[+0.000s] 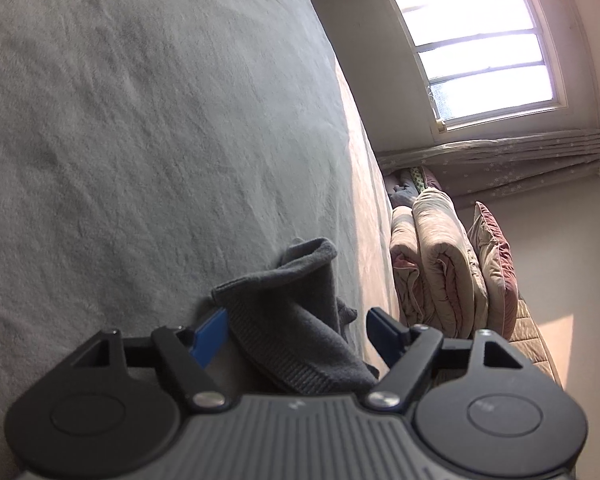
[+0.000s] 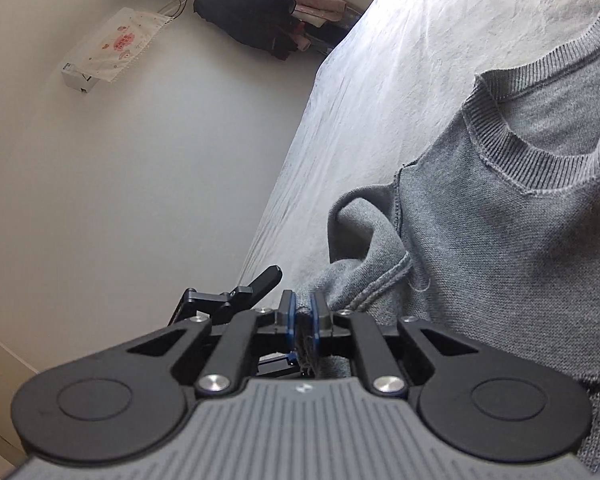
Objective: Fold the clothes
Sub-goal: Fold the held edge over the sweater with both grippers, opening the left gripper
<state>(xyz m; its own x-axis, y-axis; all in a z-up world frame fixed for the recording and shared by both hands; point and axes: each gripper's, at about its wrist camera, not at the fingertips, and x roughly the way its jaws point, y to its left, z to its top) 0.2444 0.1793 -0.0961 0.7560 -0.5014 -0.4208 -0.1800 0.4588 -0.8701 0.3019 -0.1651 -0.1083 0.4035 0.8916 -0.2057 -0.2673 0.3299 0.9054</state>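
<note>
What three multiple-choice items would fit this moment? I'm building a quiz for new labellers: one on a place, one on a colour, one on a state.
1. Where does the grey sweater lie?
A. on the bed
B. on a chair
C. on the floor

2. What colour are the finger pads?
A. red
B. blue
C. yellow

3. How does the right gripper stand?
A. wide open, nothing between the fingers
B. out of view
C. shut on sweater fabric

Key: 1 A, the knit lies spread on the bed sheet; 2 B, blue pads show in both views; 3 C, grey fabric sits pinched between the nearly closed pads.
</note>
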